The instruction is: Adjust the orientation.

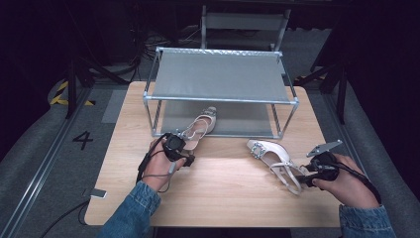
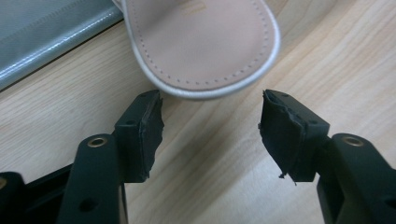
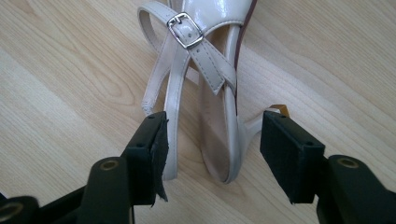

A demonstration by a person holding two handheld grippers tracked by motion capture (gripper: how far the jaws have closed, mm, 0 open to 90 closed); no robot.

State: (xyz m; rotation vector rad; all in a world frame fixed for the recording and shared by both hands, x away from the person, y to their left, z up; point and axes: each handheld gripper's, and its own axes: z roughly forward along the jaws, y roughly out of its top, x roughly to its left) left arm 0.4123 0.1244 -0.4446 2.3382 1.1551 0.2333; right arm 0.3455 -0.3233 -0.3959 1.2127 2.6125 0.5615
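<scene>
Your high view looks forward and down from above your side of the tabletop (image 1: pixel 223 183), taking in the whole shelf rack (image 1: pixel 220 99) from some distance. Your left gripper view sits low and very close, facing the heel end of the sandal (image 2: pixel 205 46) by the rack's front rail. Your right gripper view, equally close, faces the strapped sandal (image 3: pixel 205 70) right of the rack. Both sandals also appear from above.
</scene>
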